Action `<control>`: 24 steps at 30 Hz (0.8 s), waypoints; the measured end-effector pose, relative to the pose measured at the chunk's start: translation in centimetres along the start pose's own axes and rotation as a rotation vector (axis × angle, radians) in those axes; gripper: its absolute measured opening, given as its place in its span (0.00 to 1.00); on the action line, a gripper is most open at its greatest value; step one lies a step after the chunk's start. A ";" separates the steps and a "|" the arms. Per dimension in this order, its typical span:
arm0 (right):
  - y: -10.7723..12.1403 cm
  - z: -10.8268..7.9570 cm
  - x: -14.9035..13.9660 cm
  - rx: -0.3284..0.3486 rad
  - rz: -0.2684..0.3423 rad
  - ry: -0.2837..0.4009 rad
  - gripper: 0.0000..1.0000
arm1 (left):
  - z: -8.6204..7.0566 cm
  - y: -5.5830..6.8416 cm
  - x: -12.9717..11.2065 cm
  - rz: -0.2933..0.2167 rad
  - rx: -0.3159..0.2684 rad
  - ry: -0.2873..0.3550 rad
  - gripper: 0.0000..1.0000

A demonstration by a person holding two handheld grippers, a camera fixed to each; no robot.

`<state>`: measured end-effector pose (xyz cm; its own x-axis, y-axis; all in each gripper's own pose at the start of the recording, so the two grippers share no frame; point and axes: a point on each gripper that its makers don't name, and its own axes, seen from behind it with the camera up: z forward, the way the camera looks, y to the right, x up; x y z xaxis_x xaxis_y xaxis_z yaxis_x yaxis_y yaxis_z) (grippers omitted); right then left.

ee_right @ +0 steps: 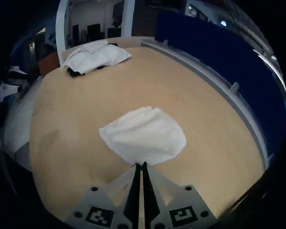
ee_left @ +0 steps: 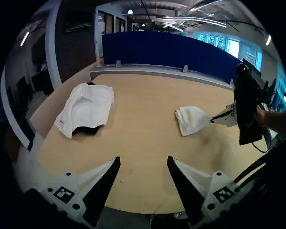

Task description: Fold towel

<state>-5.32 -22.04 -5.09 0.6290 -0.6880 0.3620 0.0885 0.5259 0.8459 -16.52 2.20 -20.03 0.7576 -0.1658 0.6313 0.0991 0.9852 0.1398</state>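
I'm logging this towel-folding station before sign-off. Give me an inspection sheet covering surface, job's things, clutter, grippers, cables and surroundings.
Surface: light wooden table, bare between the cloths.
Job's things: small white towel, bunched, lying on the table.
Clutter: larger white cloth at the far left corner, something dark under it.
Grippers: left hand-held gripper open, holding nothing; right hand-held gripper shut on the small white towel's near edge.
Cables: dark cable hanging below the right hand-held gripper.
Surroundings: blue partition behind the table; ceiling lights and windows beyond.

Wooden table — folded towel, cloth pile.
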 end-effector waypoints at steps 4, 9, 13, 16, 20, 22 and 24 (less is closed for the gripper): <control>1.4 -1.9 3.6 -0.017 -0.022 0.047 0.04 | 0.1 0.2 0.8 0.007 -0.012 0.019 0.91; 2.7 -4.6 7.7 -0.038 -0.066 0.097 0.04 | 0.2 0.5 1.9 0.020 -0.028 0.043 0.91; 3.4 -6.5 9.9 -0.050 -0.101 0.121 0.04 | 0.0 0.7 2.6 0.028 -0.040 0.056 0.91; 3.9 -7.4 10.5 -0.058 -0.112 0.123 0.04 | -0.1 0.8 3.0 0.030 -0.048 0.063 0.91; 4.4 -8.1 10.7 -0.072 -0.110 0.124 0.04 | -0.1 1.0 3.3 0.029 -0.058 0.069 0.91; 4.7 -8.5 10.6 -0.080 -0.103 0.125 0.04 | -0.1 1.1 3.4 0.031 -0.064 0.071 0.91; 5.0 -8.8 10.5 -0.087 -0.095 0.126 0.04 | -0.2 1.2 3.5 0.033 -0.069 0.072 0.91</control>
<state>8.49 -22.26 -0.50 0.7062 -0.6712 0.2255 0.2151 0.5068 0.8348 -13.66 2.77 -17.79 0.8051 -0.1317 0.5783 0.1154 0.9912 0.0651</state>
